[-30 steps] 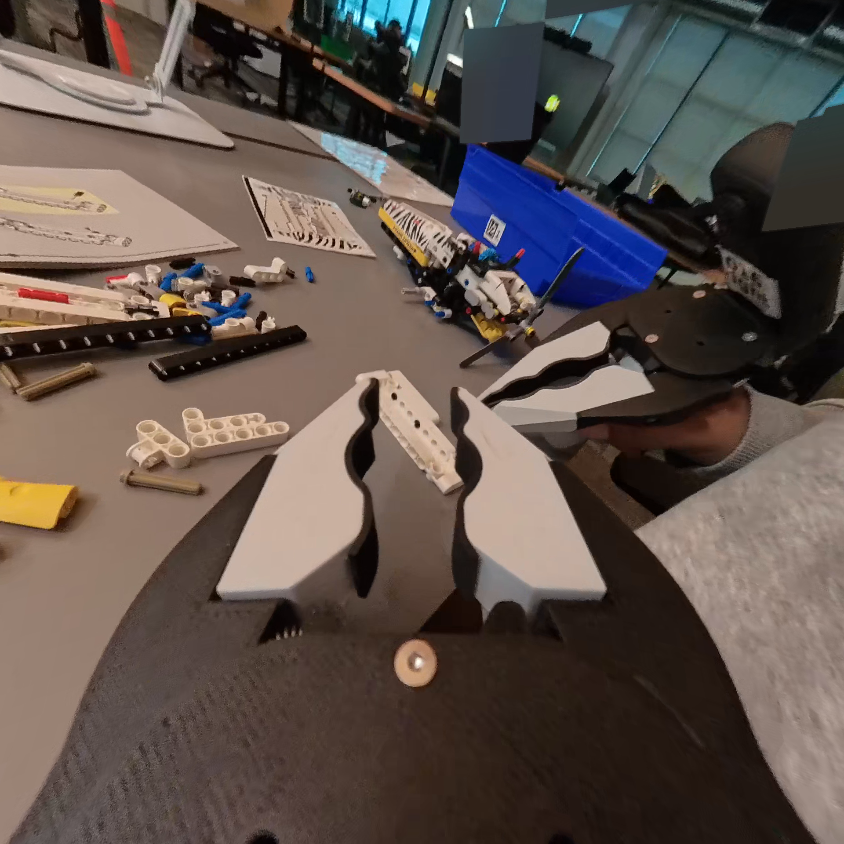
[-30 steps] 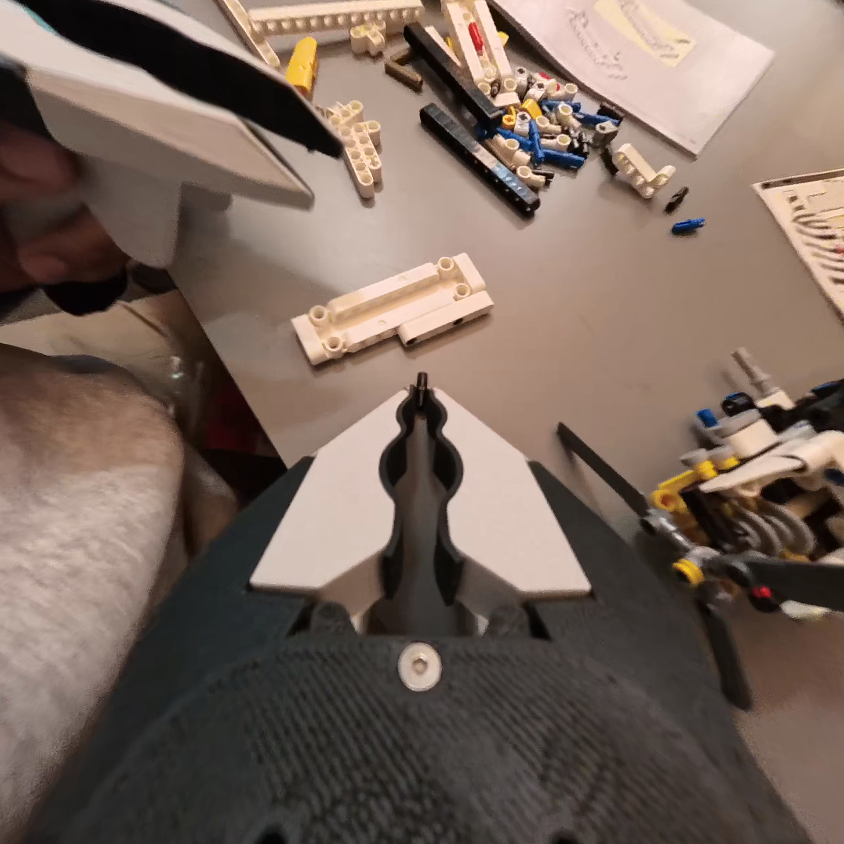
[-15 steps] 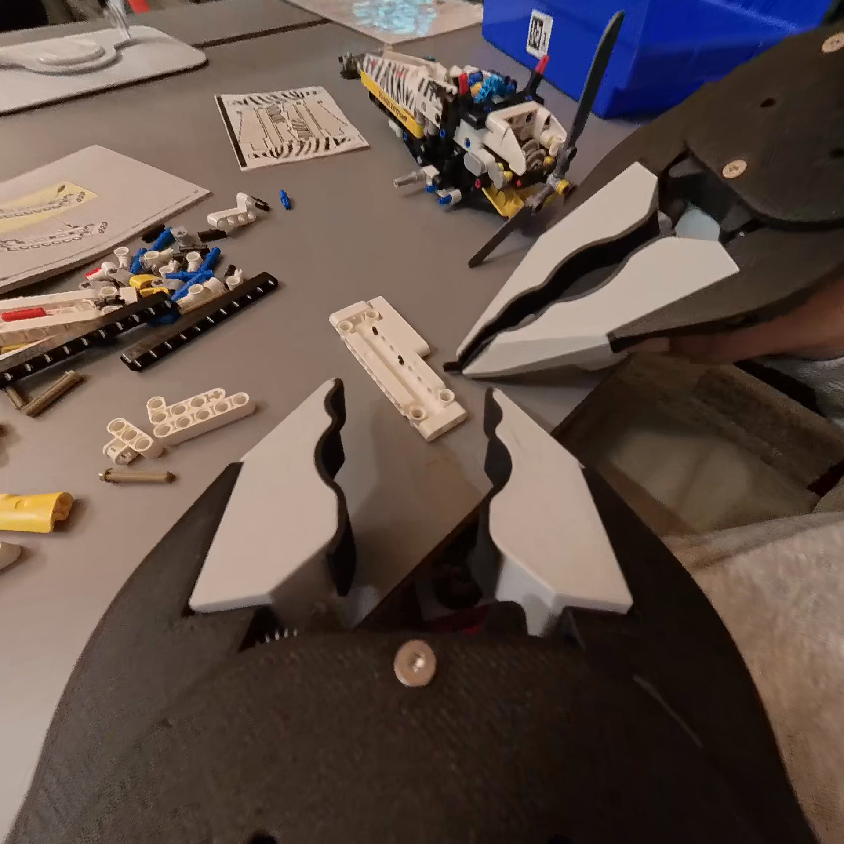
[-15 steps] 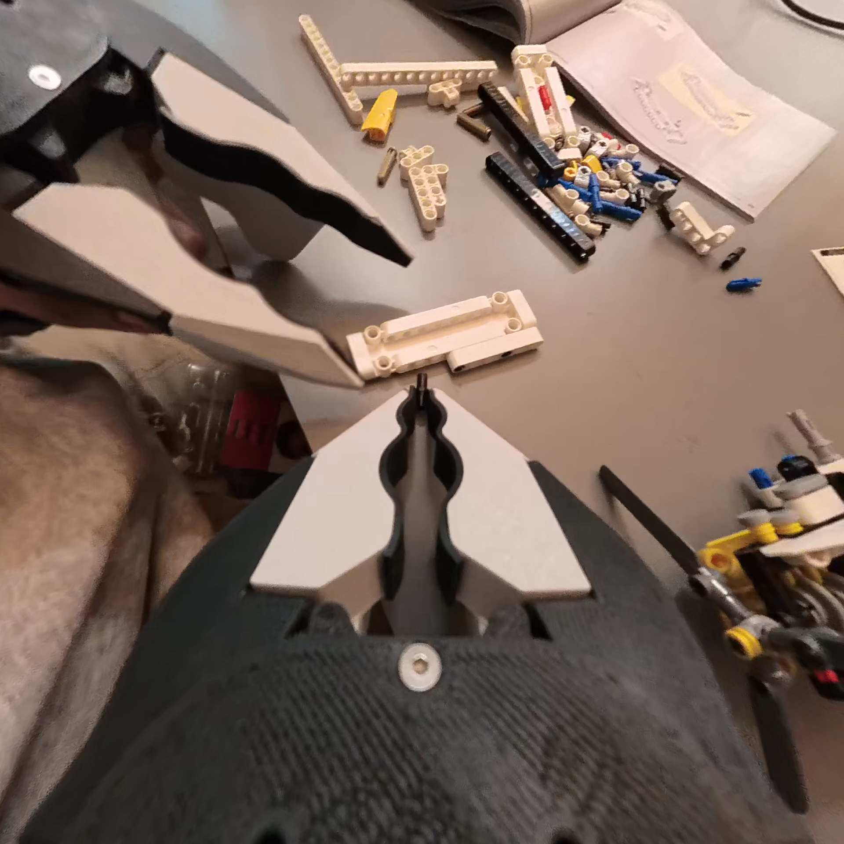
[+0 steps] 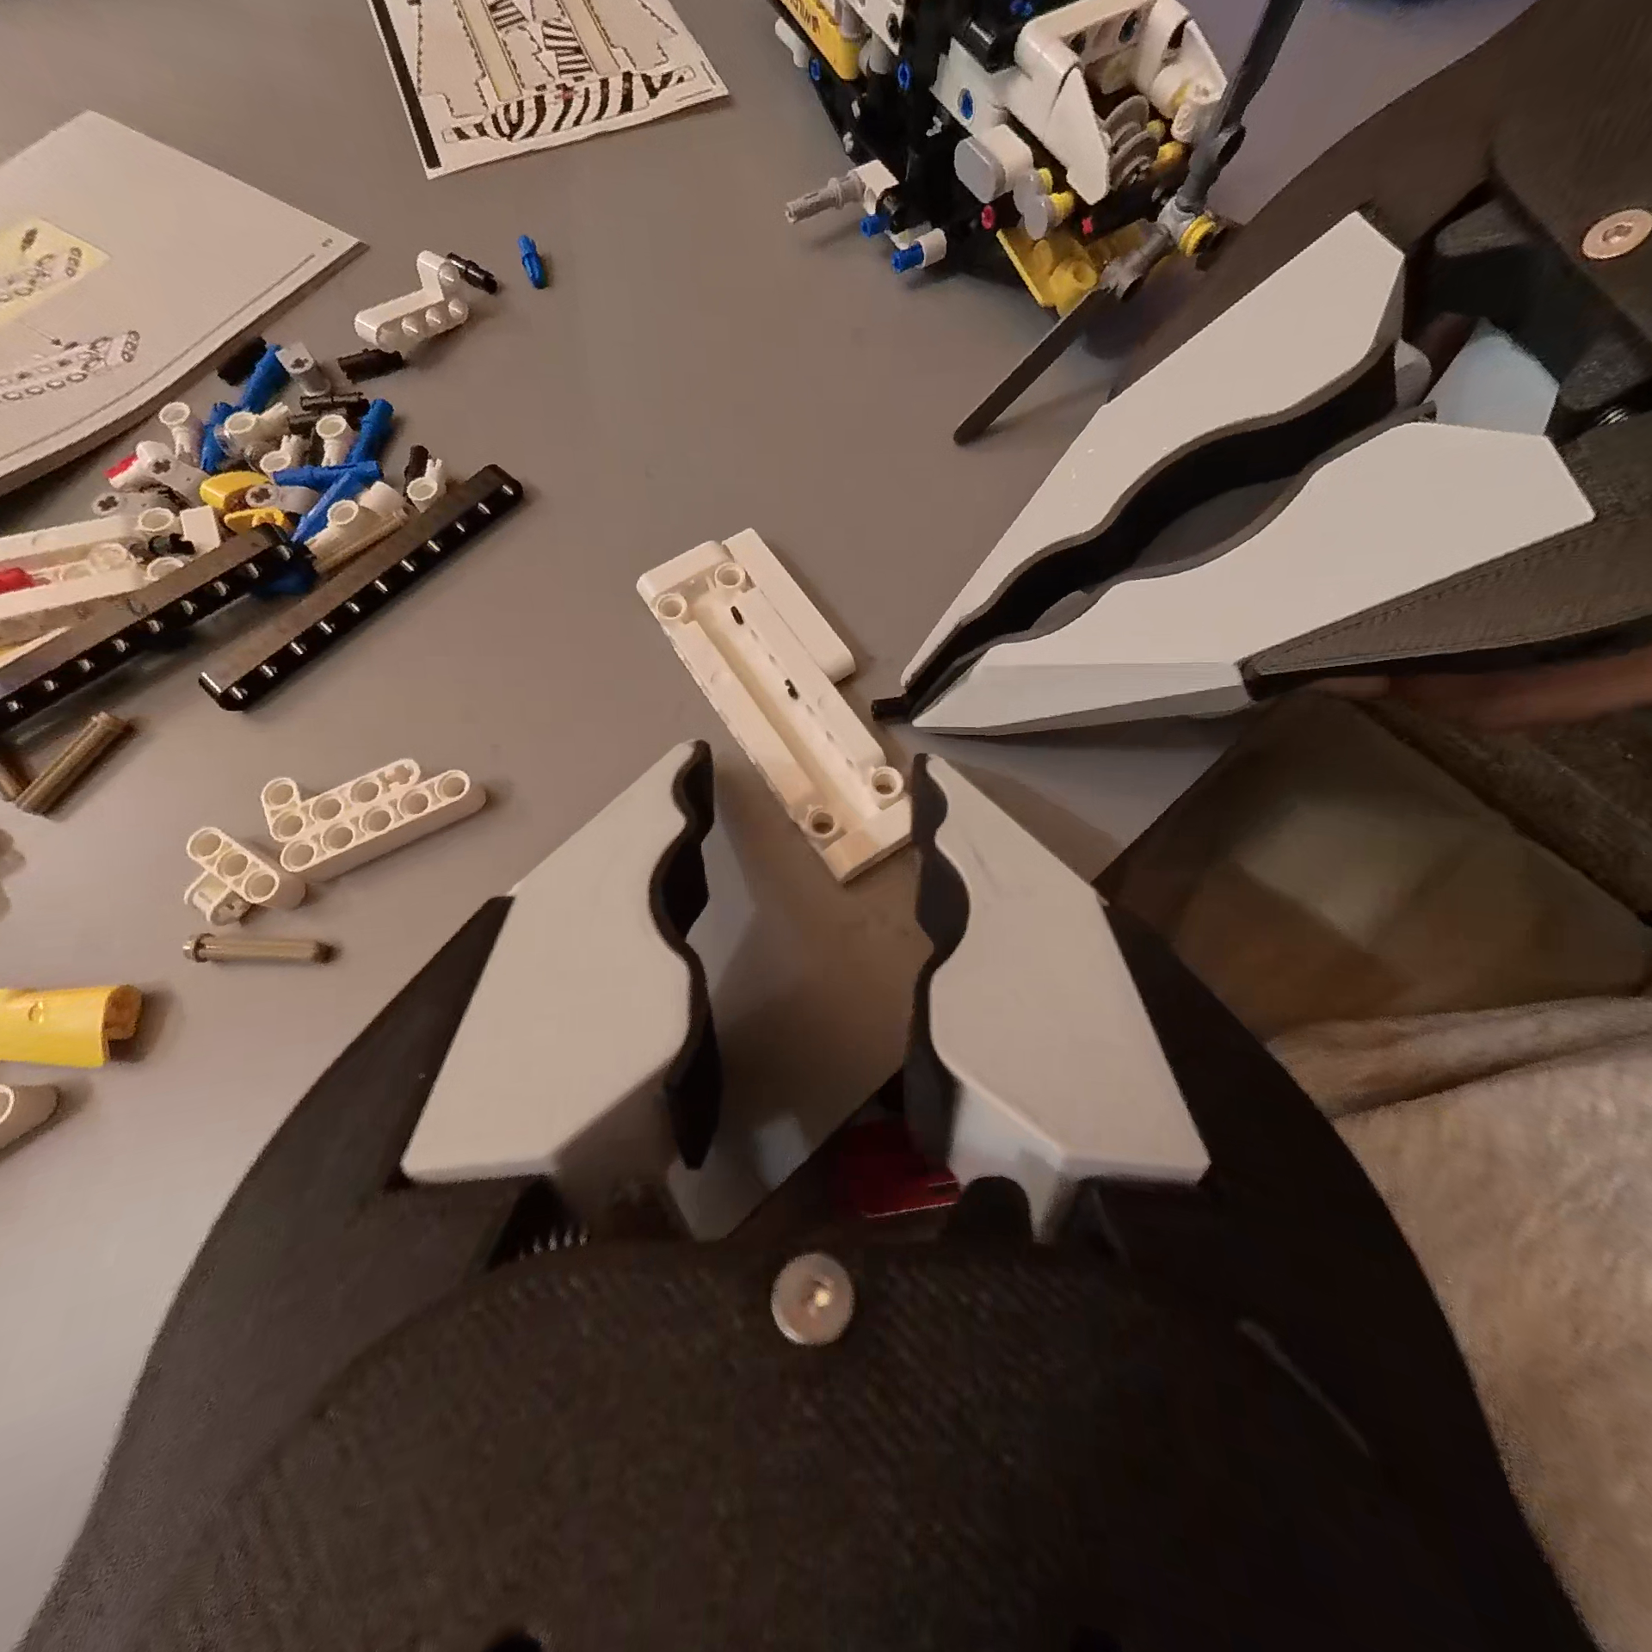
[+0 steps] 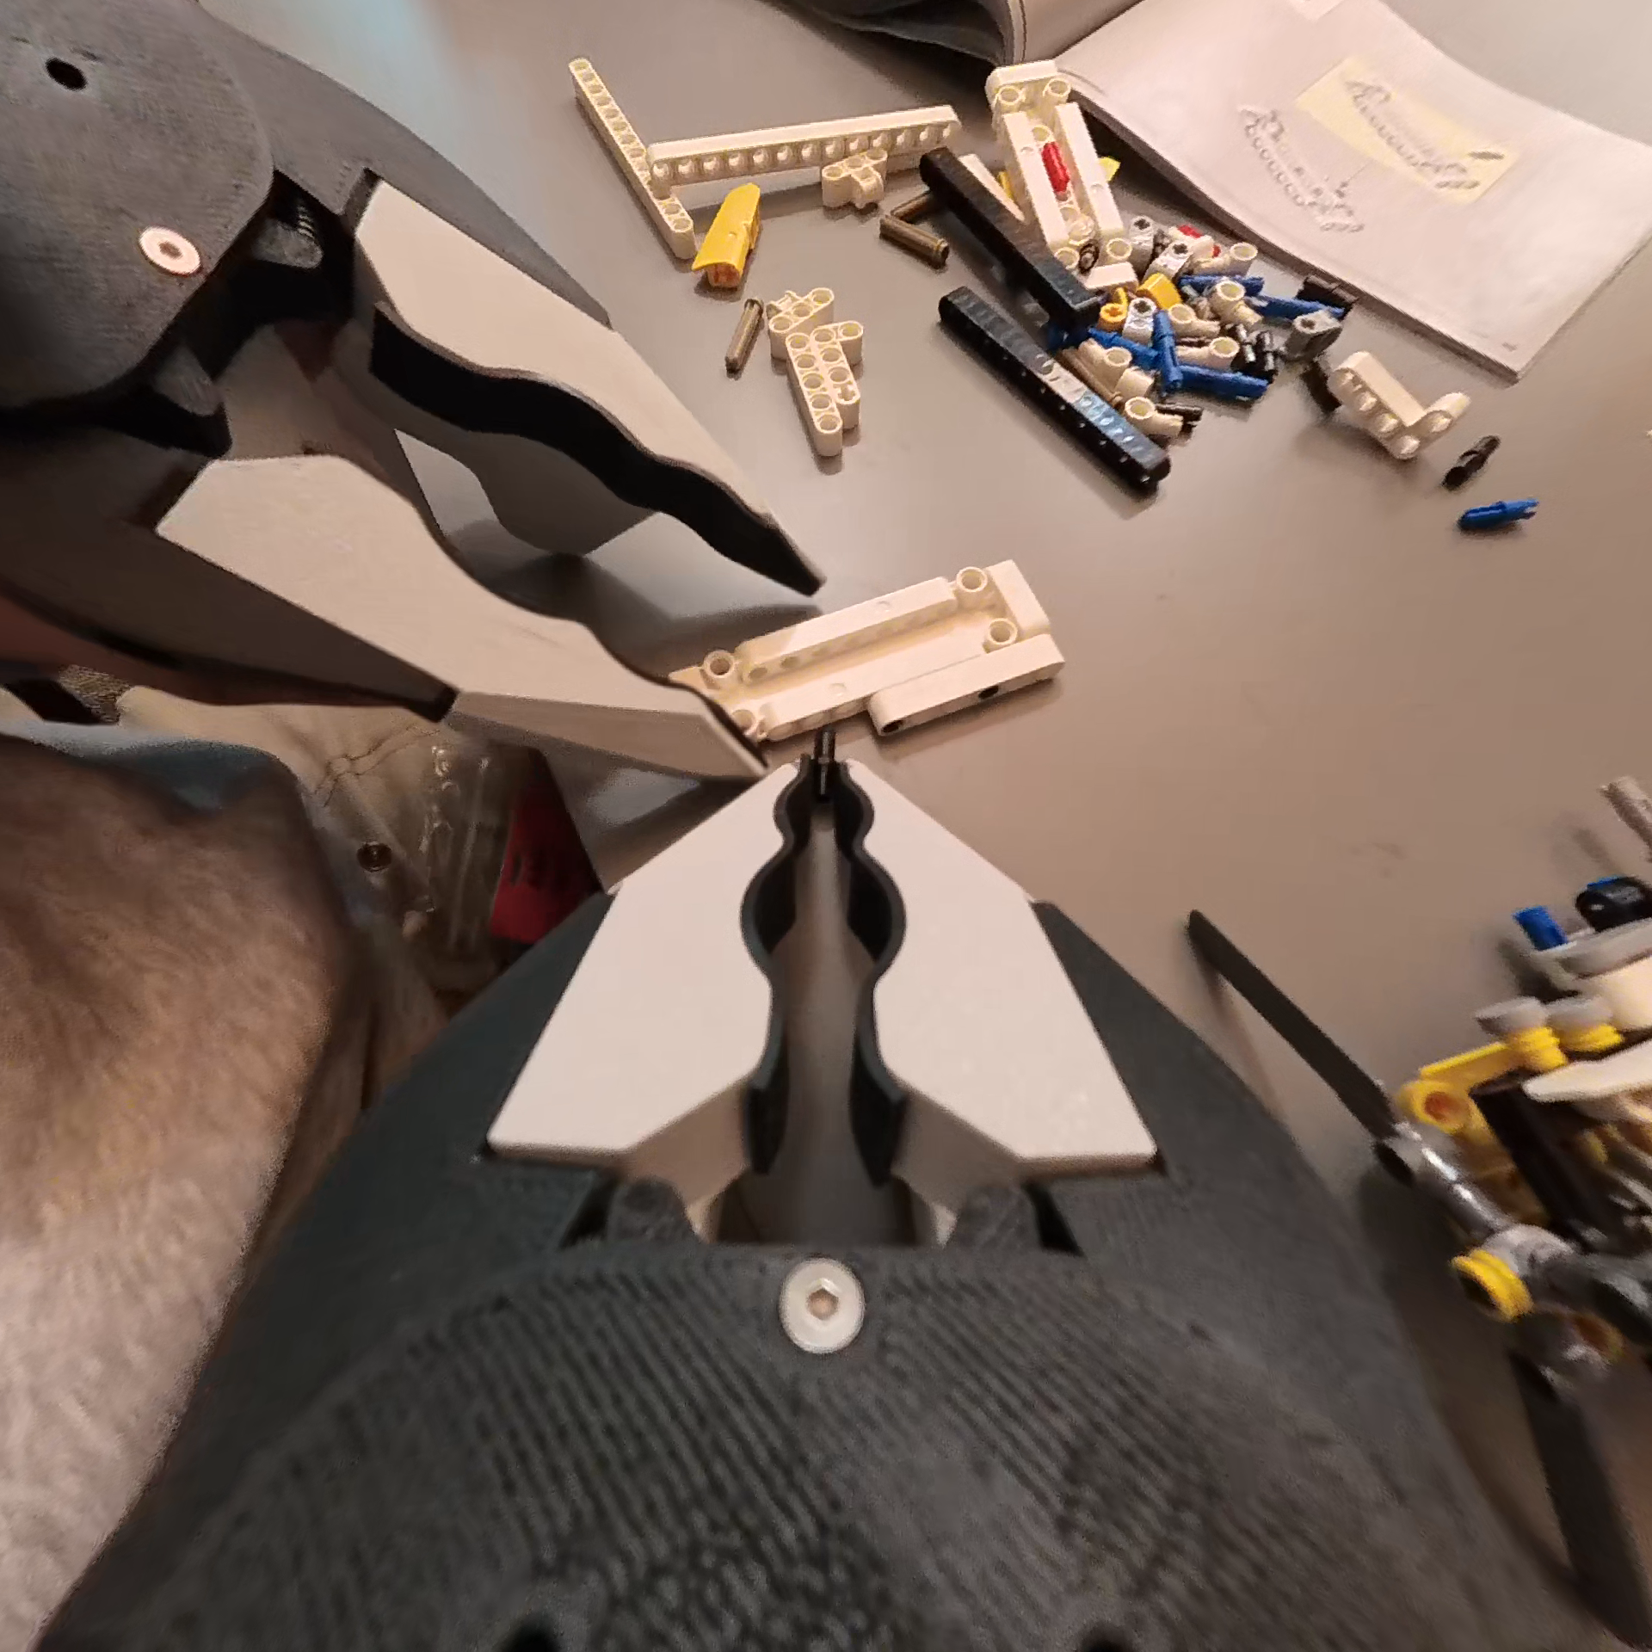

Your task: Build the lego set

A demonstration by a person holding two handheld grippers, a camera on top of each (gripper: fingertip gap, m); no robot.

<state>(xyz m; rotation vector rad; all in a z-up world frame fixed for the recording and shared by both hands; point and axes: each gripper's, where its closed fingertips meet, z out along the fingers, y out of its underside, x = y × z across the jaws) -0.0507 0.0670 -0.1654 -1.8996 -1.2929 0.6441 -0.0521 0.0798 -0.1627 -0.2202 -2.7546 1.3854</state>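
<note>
A white lego panel (image 5: 769,688) lies flat on the grey table. My left gripper (image 5: 809,778) is open, and its two fingers stand either side of the panel's near end. My right gripper (image 6: 821,773) is shut on a small black pin (image 6: 821,755), whose tip is close to the panel's long side (image 6: 894,653). In the left wrist view the right gripper (image 5: 903,706) comes in from the right with the pin (image 5: 885,708) at its tip. In the right wrist view the left gripper (image 6: 773,666) reaches in from the left over the panel's end.
The partly built model (image 5: 1028,134) with a black blade (image 5: 1028,375) stands at the back right. A pile of small parts (image 5: 268,465), black beams (image 5: 358,590), white liftarms (image 5: 358,813) and a yellow piece (image 5: 63,1024) lie left. A booklet (image 5: 107,295) and sticker sheet (image 5: 545,71) lie behind. Only a small space, under 4 cm, lies between the two pairs of fingers.
My left gripper has come down and forward until its open fingers flank the panel's near end. My right gripper, still holding the pin, has moved closer to the panel's side.
</note>
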